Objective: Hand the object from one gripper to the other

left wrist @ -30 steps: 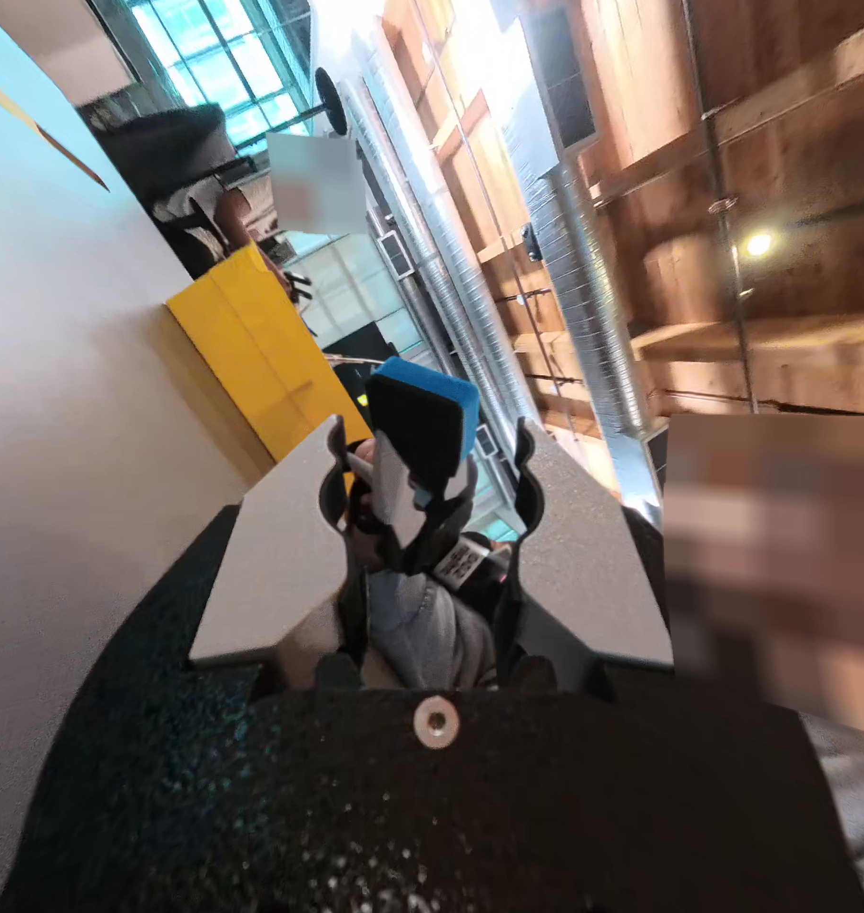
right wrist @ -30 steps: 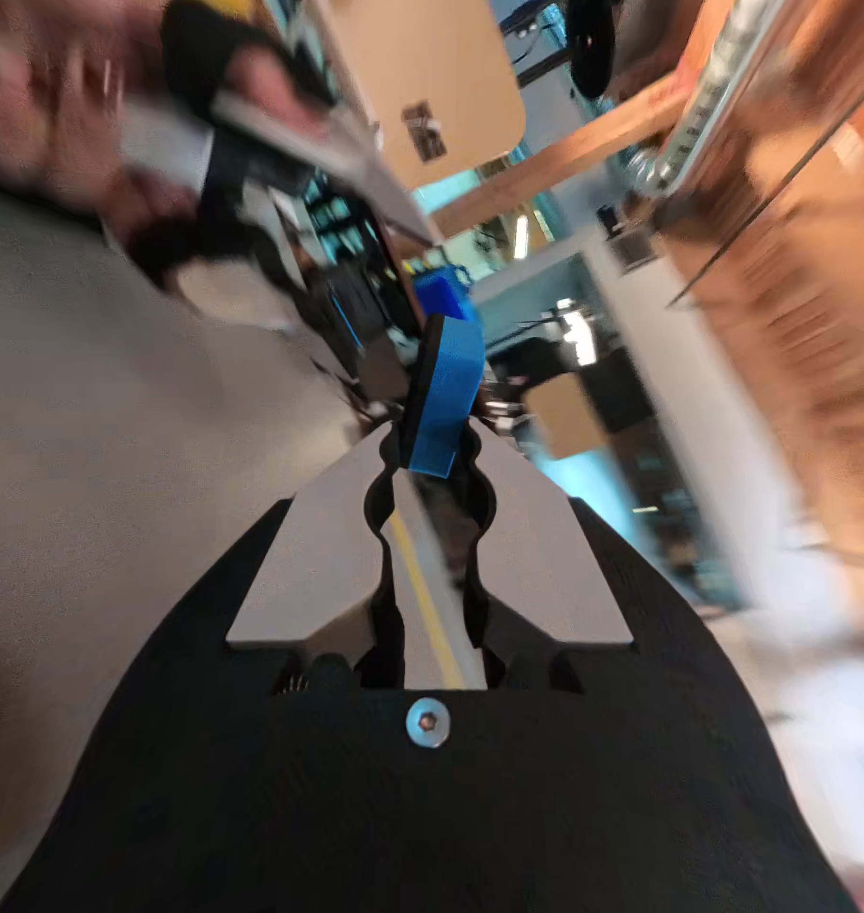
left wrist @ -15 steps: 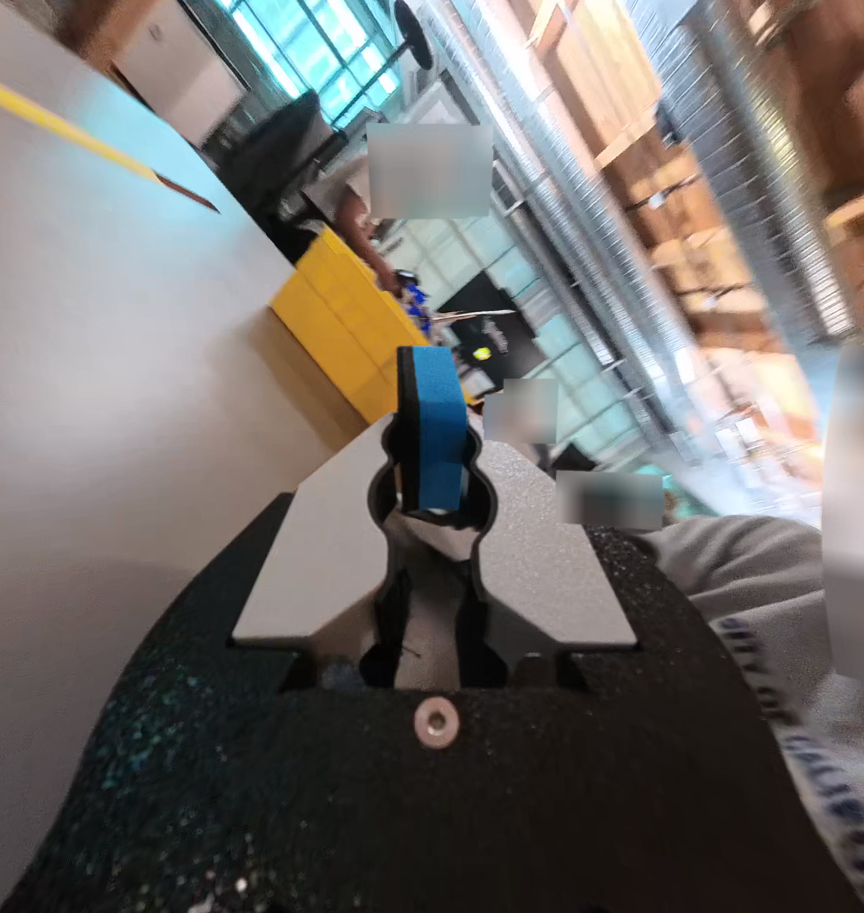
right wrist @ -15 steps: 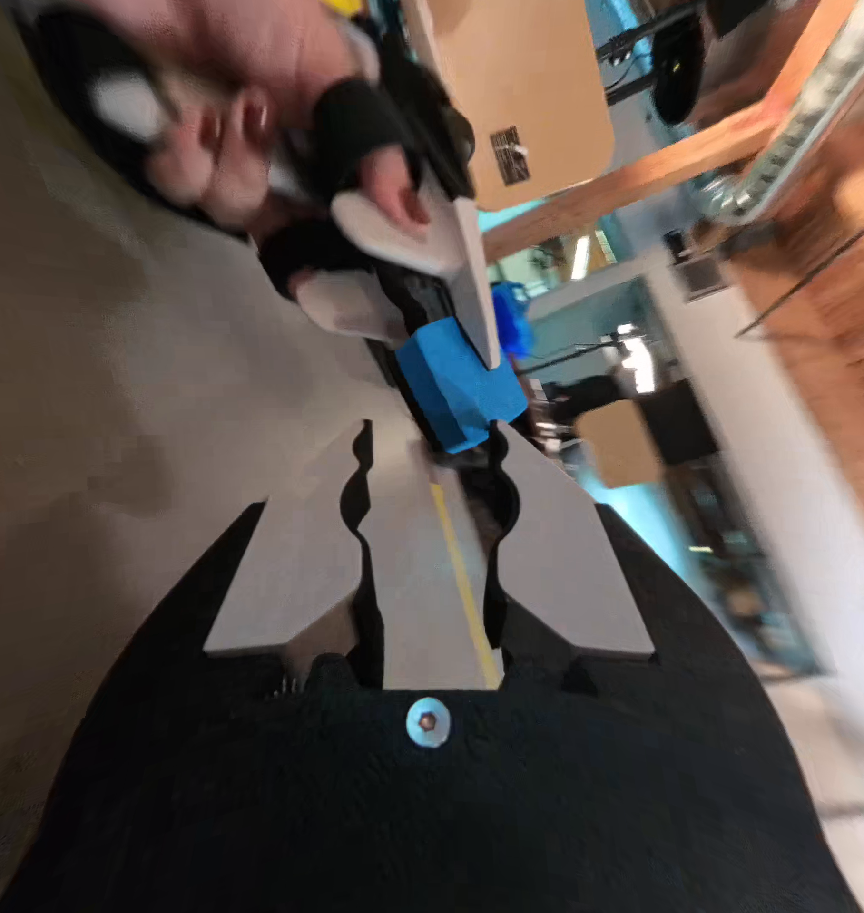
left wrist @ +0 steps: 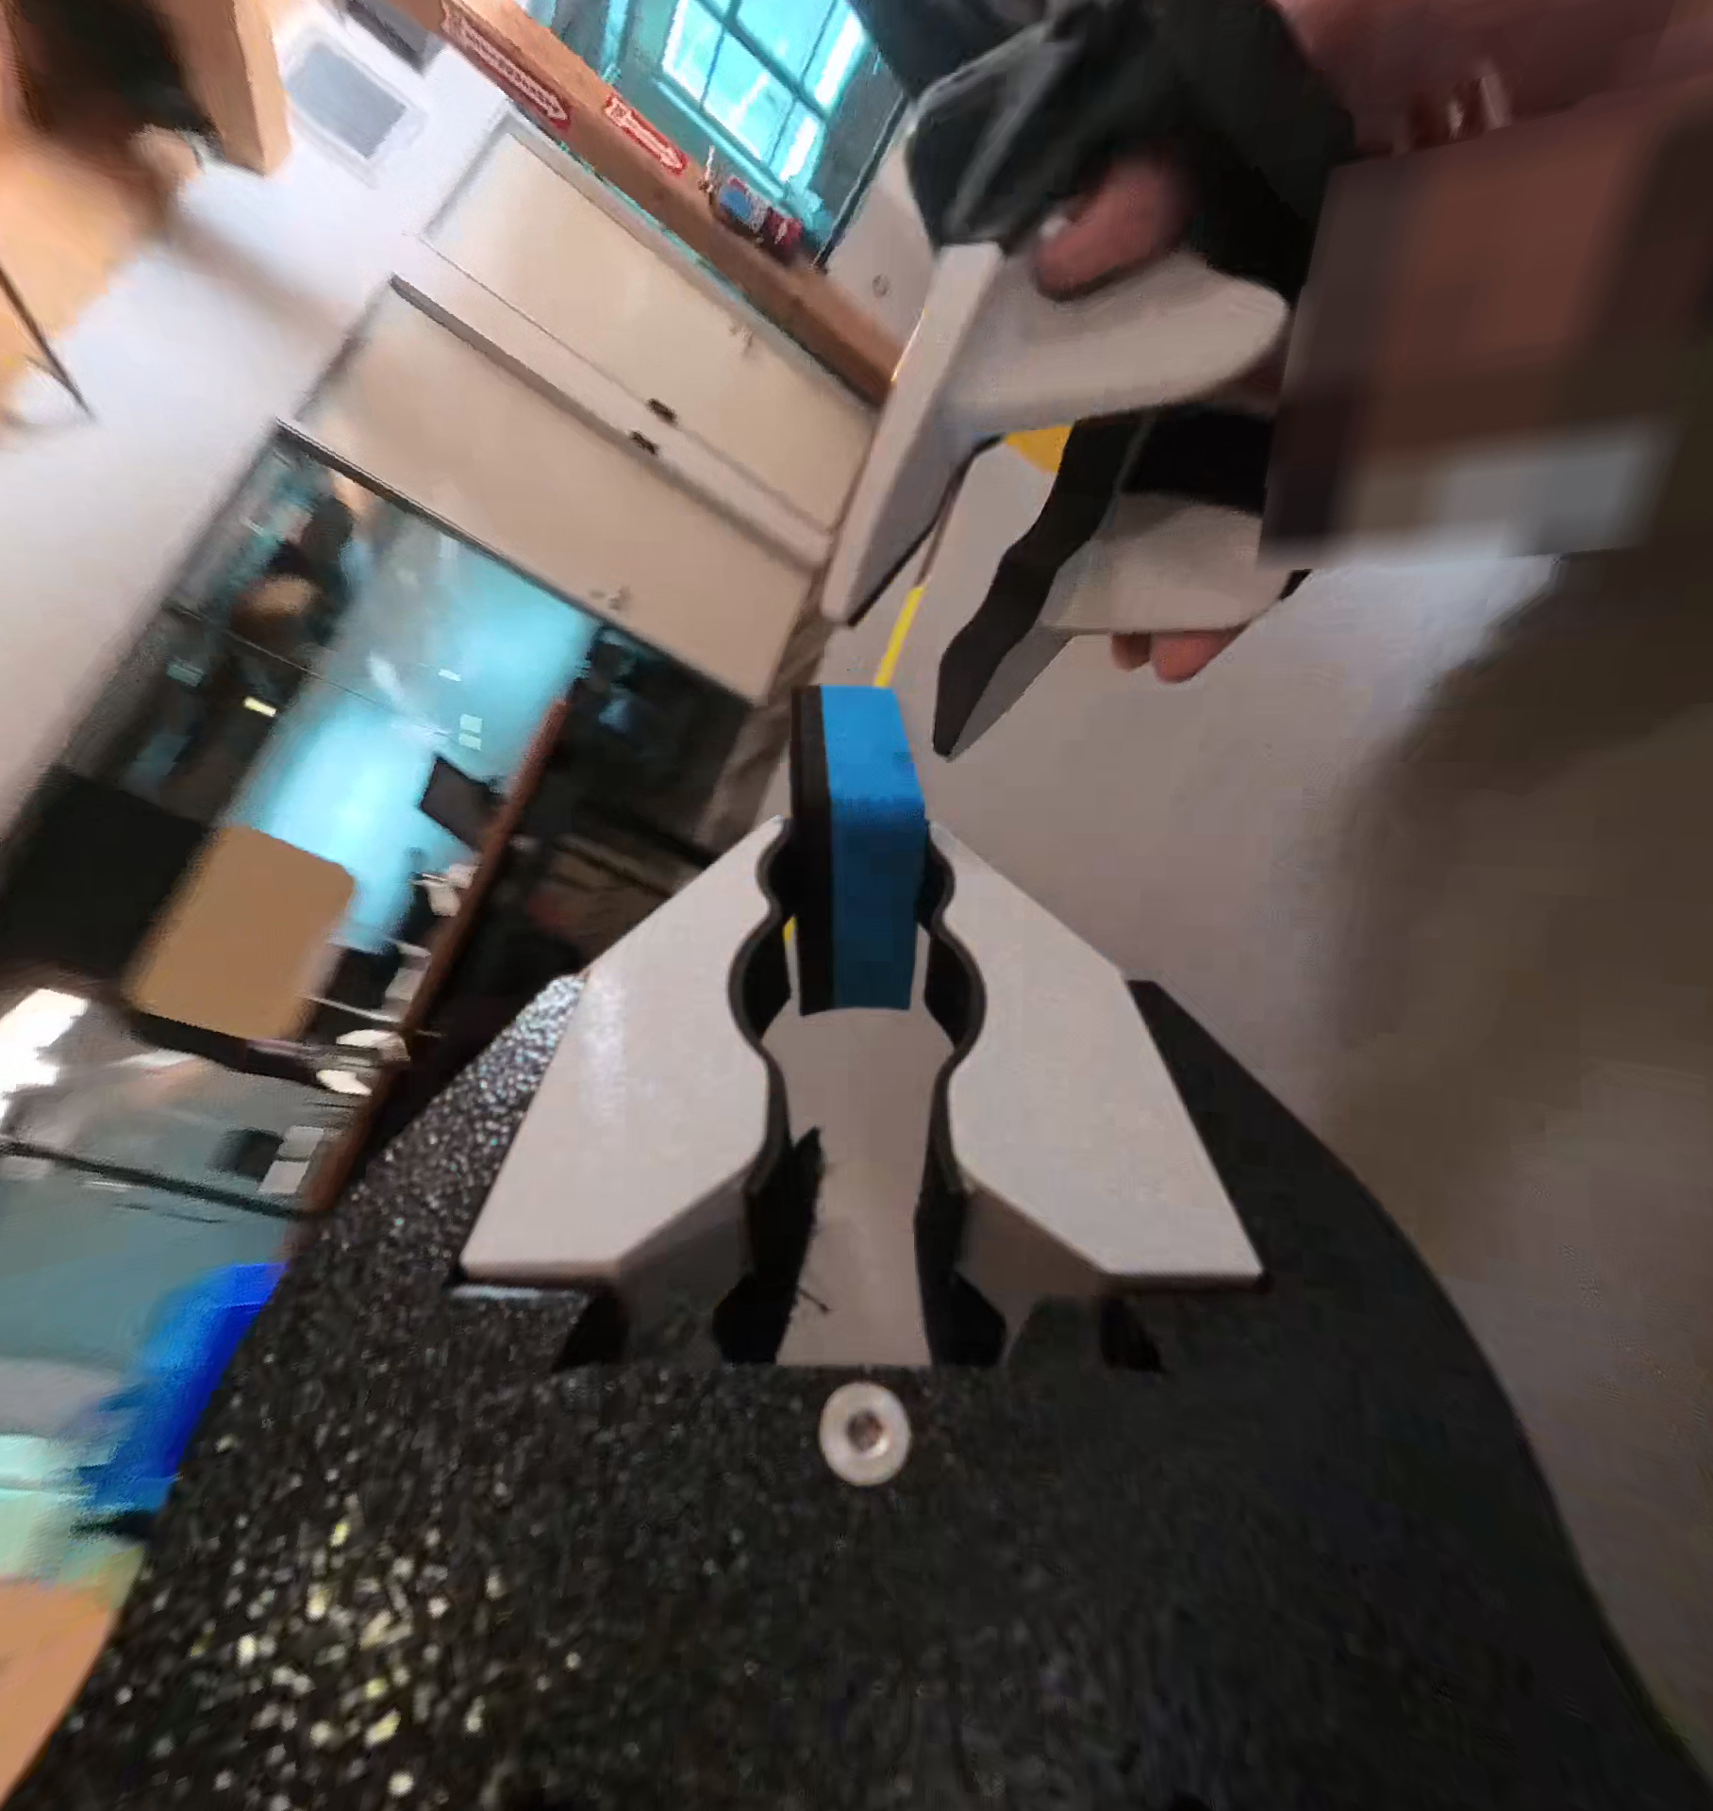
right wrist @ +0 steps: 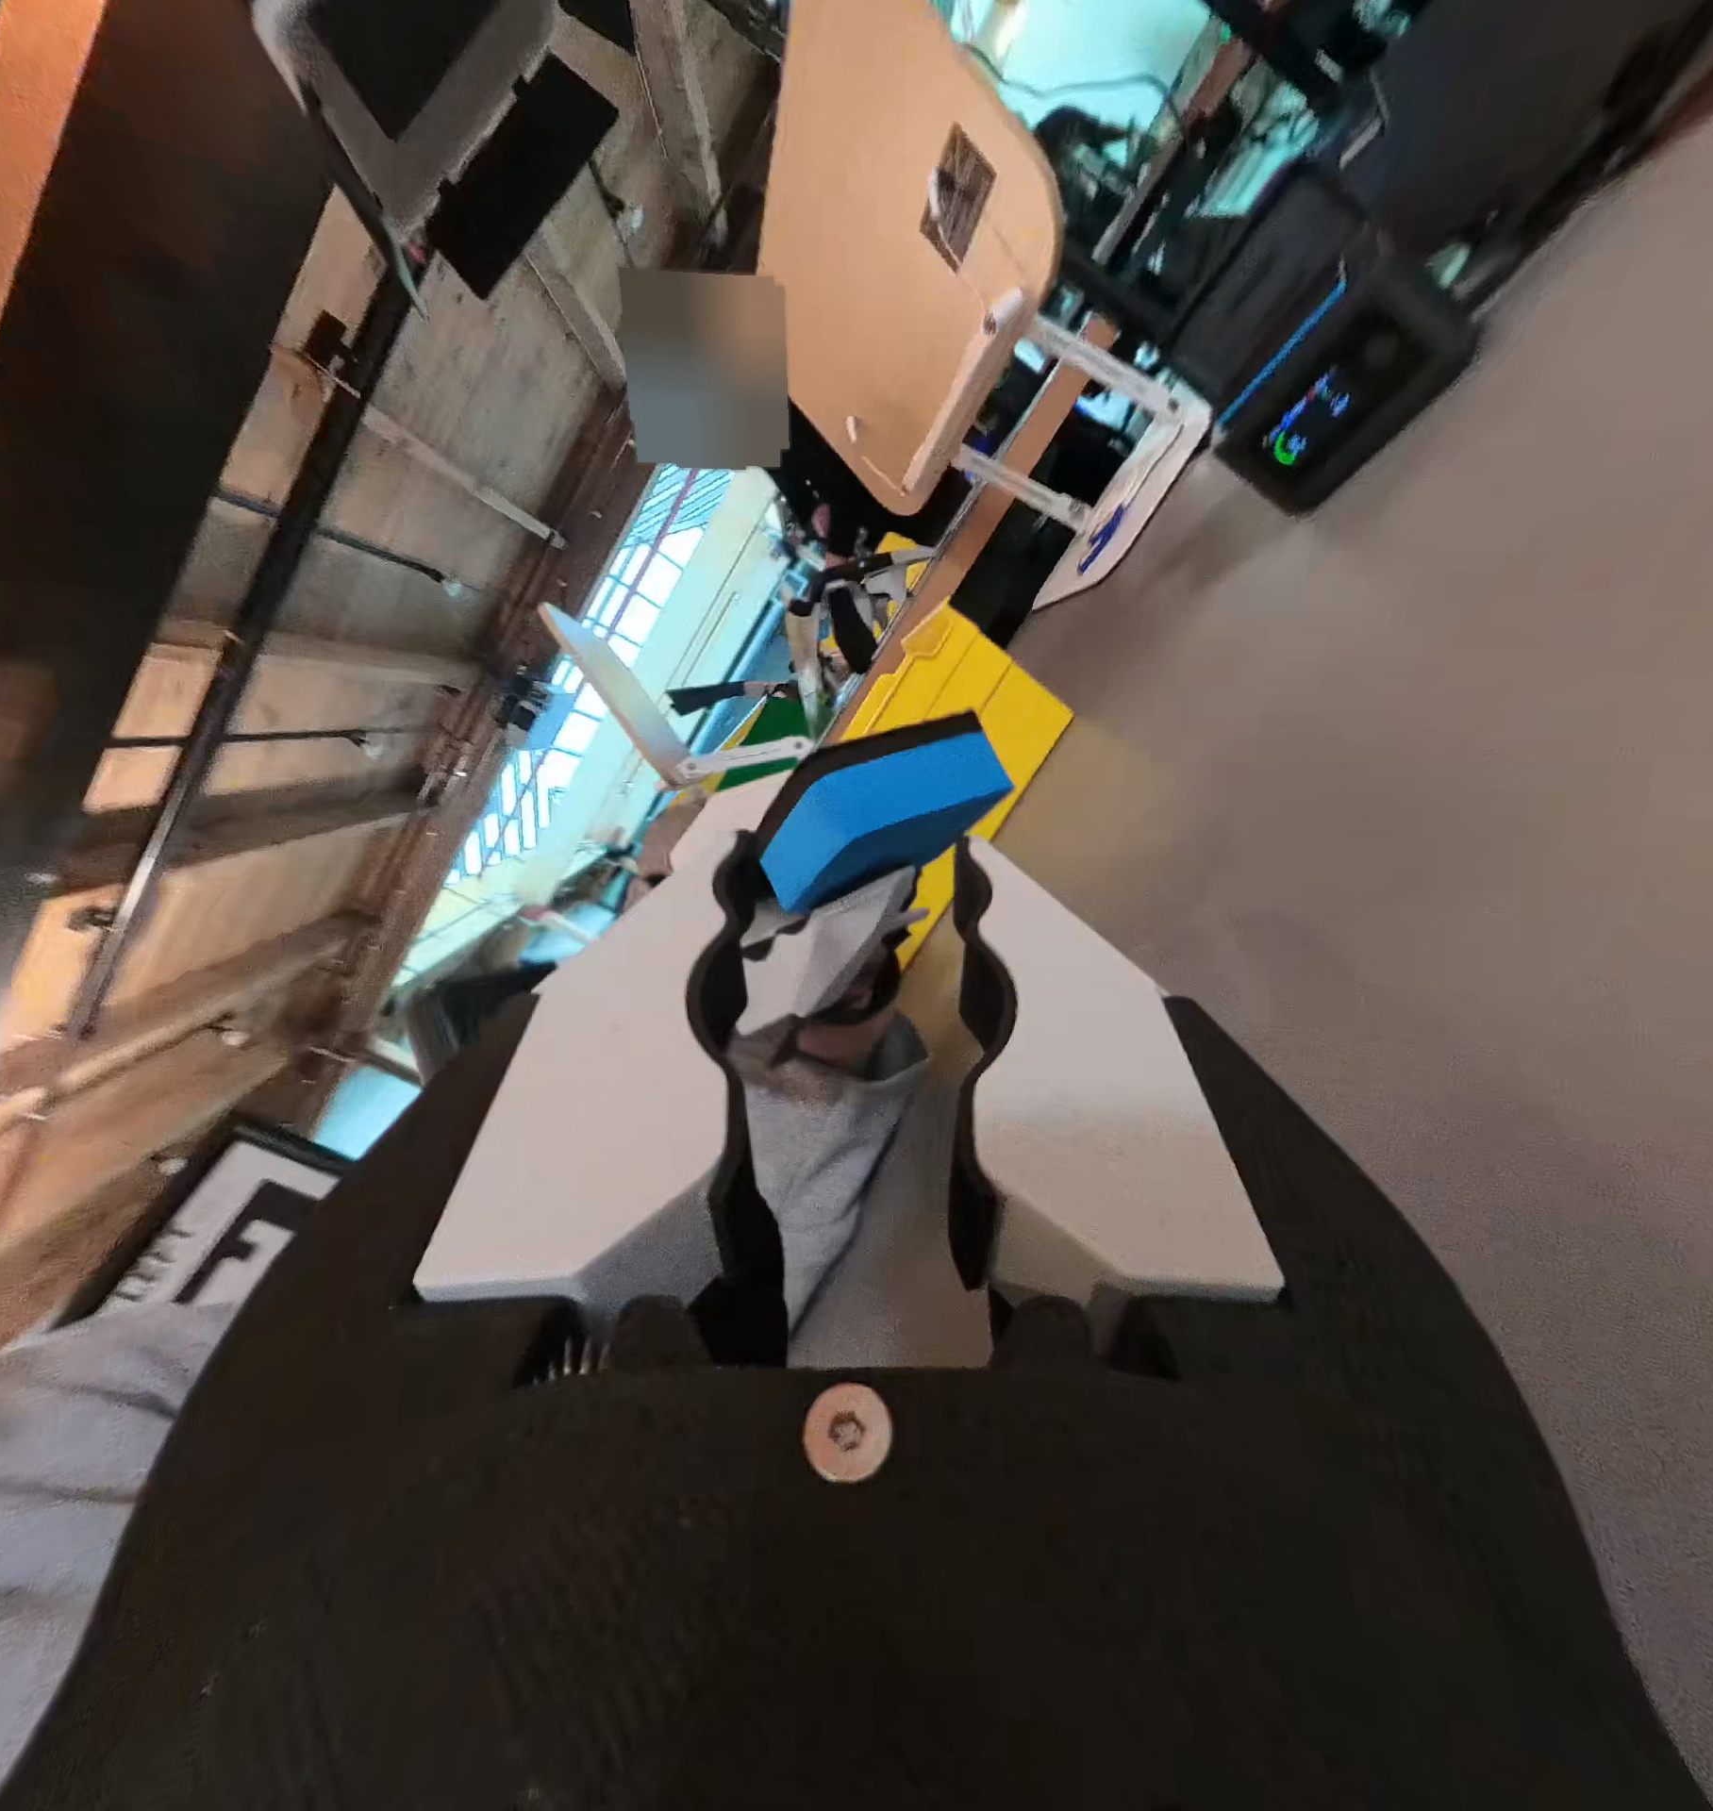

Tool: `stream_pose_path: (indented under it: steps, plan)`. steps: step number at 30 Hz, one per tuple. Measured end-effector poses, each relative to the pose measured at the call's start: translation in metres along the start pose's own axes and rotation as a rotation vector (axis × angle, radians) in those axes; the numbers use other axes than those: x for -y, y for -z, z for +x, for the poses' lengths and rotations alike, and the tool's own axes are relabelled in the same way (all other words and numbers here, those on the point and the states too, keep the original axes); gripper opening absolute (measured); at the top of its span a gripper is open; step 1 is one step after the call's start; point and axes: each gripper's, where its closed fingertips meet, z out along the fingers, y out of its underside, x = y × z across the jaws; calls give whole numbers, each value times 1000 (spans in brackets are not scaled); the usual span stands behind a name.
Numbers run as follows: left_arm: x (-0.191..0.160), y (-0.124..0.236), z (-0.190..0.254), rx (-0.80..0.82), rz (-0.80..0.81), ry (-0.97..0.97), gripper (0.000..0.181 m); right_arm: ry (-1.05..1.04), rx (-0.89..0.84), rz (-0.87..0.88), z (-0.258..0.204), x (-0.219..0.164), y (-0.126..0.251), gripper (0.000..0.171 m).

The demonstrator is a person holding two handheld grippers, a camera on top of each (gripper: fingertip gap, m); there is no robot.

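A blue sponge (left wrist: 867, 882) with a black side stands on edge between the fingertips of my left gripper (left wrist: 857, 843), which is shut on it. My right gripper (left wrist: 892, 676) shows at the upper right of the left wrist view, open, with its fingertips just above the sponge's top and apart from it. In the right wrist view the right gripper (right wrist: 848, 853) is open with wide jaws. The sponge (right wrist: 882, 808) sits just ahead of its tips, held from below by the left gripper (right wrist: 838, 931).
A gloved hand (left wrist: 1107, 196) holds the right gripper. White cabinets (left wrist: 588, 392) stand behind. Yellow boxes (right wrist: 980, 706) and a tilted wooden tabletop (right wrist: 892, 245) lie beyond the sponge, on a grey floor (right wrist: 1421, 784).
One second ago the right gripper held the sponge and the left was open. The left then shut on it, the right opened and drew back, and both views swung round.
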Motion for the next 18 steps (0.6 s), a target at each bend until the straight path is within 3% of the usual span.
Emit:
stream_pose_path:
  steps: [5, 7, 8, 9, 11, 13, 18]
  plan:
    - [9, -2, 5, 121, -86, -438, 22, -155, 50, -35, 5, -10, -3, 44]
    - [11, -4, 7, 156, -133, -590, 21, -180, 100, -42, 1, -11, -2, 34]
    - [12, -5, 8, 158, -140, -611, 21, -178, 117, -48, -1, -11, -1, 22]
    - [11, -5, 10, 140, -135, -595, 22, -156, 111, -60, 0, -11, 0, 22]
    - [10, -5, 16, 58, -98, -432, 34, -93, 97, -75, 2, -11, 2, 21]
    - [11, -4, 15, -29, -42, -124, 60, -19, 109, -82, -1, -9, 5, 20]
    - [27, 10, 7, -382, 229, 796, 61, 243, 138, -127, -7, -8, 15, 20]
